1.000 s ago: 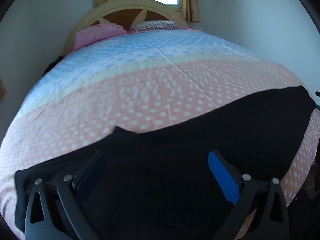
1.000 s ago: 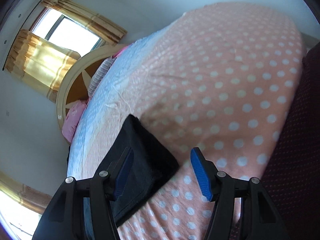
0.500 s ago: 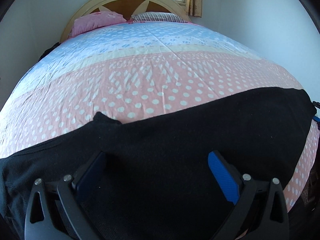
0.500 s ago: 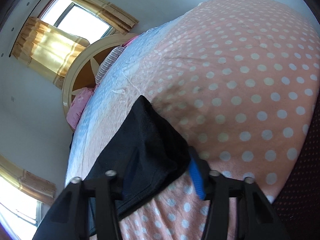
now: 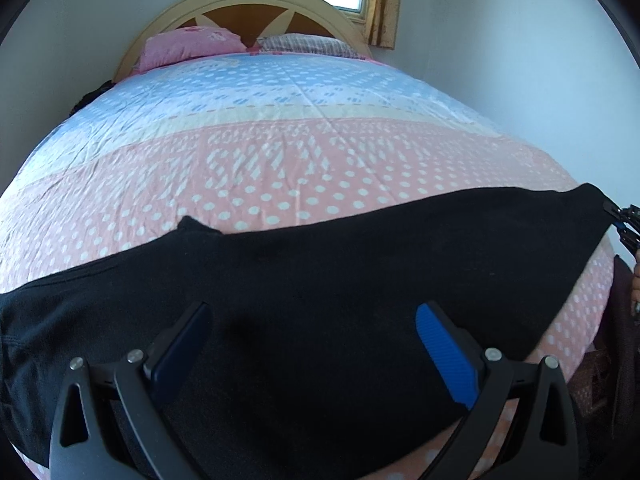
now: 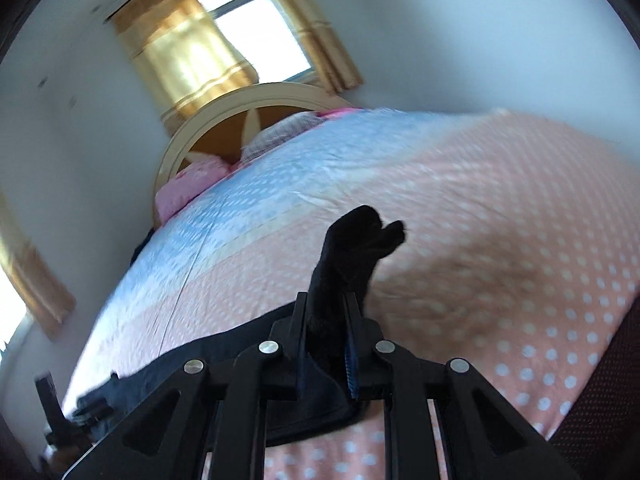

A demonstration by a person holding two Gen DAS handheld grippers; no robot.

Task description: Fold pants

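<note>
the black pants (image 5: 340, 288) lie flat on the bed (image 5: 280, 160), long axis across it. the right gripper (image 6: 327, 320) is closing on one bunched end; the left gripper (image 5: 312, 344) is wide open above them.

2 close wrist views over the bed (image 5: 320, 152), both facing the headboard (image 6: 224, 120)

Pants (image 5: 320, 300) lie crosswise on the bed's (image 5: 280, 152) 6 o'clock end, two pillows (image 5: 192, 46) at 12 against the headboard (image 5: 248, 0), window (image 6: 256, 20) behind it (one pants end at 3 o'clock edge).
</note>
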